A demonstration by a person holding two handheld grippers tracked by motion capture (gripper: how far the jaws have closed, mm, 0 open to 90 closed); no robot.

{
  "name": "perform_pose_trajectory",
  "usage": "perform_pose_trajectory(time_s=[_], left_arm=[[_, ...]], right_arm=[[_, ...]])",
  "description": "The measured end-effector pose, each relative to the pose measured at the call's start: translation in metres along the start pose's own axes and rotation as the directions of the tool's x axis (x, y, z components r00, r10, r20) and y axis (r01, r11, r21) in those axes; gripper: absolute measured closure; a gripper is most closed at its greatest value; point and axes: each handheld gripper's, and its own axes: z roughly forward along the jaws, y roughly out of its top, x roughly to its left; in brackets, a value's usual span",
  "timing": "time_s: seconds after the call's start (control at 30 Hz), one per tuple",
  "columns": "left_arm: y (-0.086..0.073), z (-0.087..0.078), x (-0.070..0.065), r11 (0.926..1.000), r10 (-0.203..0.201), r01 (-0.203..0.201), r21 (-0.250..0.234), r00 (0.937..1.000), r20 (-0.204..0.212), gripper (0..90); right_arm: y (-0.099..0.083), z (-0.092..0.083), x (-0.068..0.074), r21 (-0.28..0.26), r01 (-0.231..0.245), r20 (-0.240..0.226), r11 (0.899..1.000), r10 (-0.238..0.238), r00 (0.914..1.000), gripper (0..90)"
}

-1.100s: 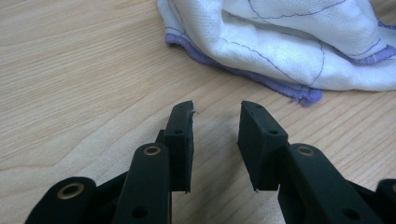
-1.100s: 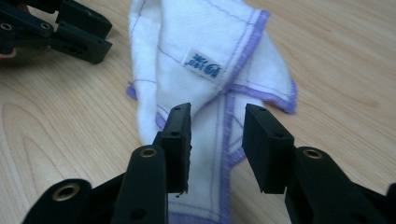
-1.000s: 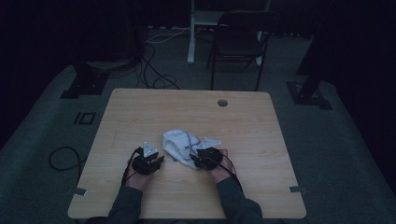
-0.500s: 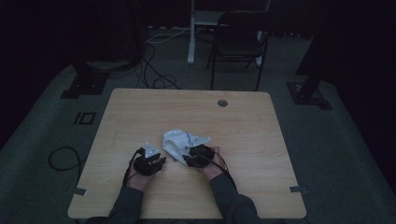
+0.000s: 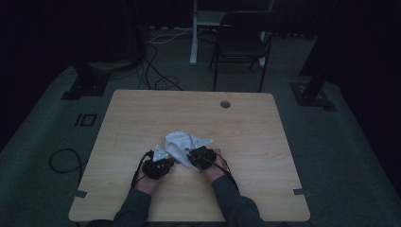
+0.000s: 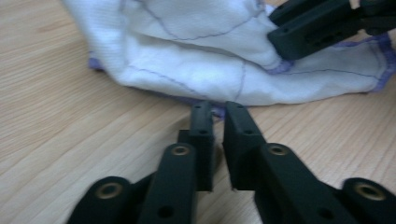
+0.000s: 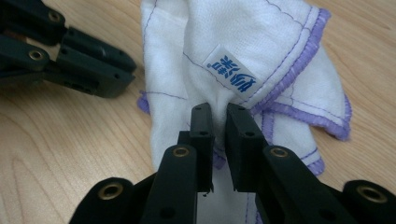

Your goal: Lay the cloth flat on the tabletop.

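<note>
While the person's forearms come in from the near edge of the table [image 5: 142, 113], a white cloth [image 5: 182, 143] with purple stitched edges is gripped by both grippers near the middle of the near half of the tabletop. The left gripper [image 5: 171, 160] is held at the near left side of the cloth, and its jaws have just been closing; in the left gripper view they are drawn almost together on the purple hem of the cloth [image 6: 196, 60], which is pinched between their tips. The right gripper [image 5: 191, 157] is held just beside it, at the near right side of the cloth, and its jaws have likewise just been closing; in the right gripper view a fold of the cloth [image 7: 261, 51] is clamped between them, just below a small white label [image 7: 231, 68] printed in blue. The cloth is crumpled and rests on the wood, spread away from the grippers. Farther off, a round hole [image 5: 225, 104] is seen near the far edge of the table, and beyond it a dark chair [image 5: 241, 42] stands on the floor.
</note>
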Motion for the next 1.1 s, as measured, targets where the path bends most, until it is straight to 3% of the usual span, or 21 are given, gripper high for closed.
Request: perform_pose_trajectory(time_s=[0.1,0.3,0.63,1.1], left_arm=[[0.002,0.002,-0.002,1.0000,0.007,-0.007,-0.001,0.9999,0.013,89.5],[0.006,0.008,-0.005,0.9999,0.012,-0.011,-0.007,0.9997,0.023,90.0],[0.011,0.016,-0.008,0.9997,0.025,-0.025,0.007,0.9996,-0.009,90.0],[0.008,0.013,-0.010,0.9990,0.043,-0.043,0.010,0.9988,-0.024,89.8]], right_arm=[[0.000,0.000,0.000,-0.007,0.000,0.006,1.000,0.000,1.0000,83.4],[0.000,-0.002,-0.002,-0.012,-0.005,0.010,1.000,0.005,0.9999,83.5],[0.004,-0.008,-0.007,-0.024,-0.004,0.034,1.000,0.005,0.9994,83.8],[0.011,-0.030,-0.039,-0.046,-0.015,0.129,0.999,0.021,0.9914,85.4]])
